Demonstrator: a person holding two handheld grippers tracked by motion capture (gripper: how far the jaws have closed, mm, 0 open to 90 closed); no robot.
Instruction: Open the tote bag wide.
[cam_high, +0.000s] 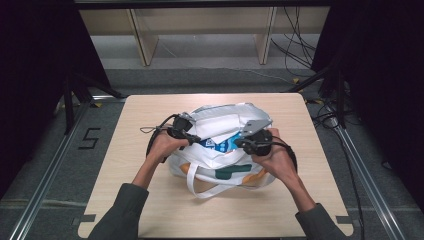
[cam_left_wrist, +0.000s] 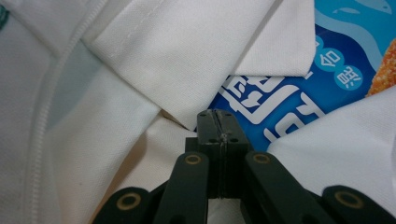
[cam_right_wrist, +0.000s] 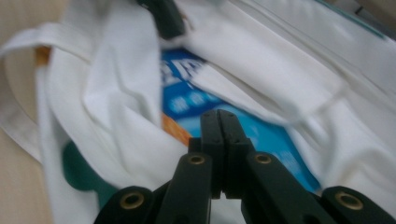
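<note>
On the pale wooden worktop (cam_high: 150, 210), near centre and a little toward 12 o'clock, a white soft cloth tote bag (cam_high: 220, 170) with green and orange print, slumped and creased, mouth gaping upward. Inside the mouth, a glossy blue snack packet (cam_high: 218, 144) with white lettering, partly covered by folds of cloth; in the left gripper view the packet (cam_left_wrist: 289, 100) at 1 o'clock of the jaws, an orange crumbed picture at its right edge.

At 9 o'clock of the bag mouth, the left gripper (cam_high: 192, 138), jaws pressed together with no gap, tips against the white cloth at the packet's edge; whether cloth is pinched between them, impossible to tell. At 3 o'clock of the mouth, the right gripper (cam_high: 243, 142), jaws likewise closed flush, nothing visibly caught, hovering just over the packet (cam_right_wrist: 275, 135) and bag rim.

Looped white webbing handle (cam_high: 200, 187) spilling toward 6 o'clock, lying flat on the wood. Bare worktop all round the bag: broad margins at 6, 9 and 3 o'clock, a narrower strip at 12. Stitched seams and doubled hems along the cloth (cam_left_wrist: 70, 116); matte weave against the packet's sheen.
</note>
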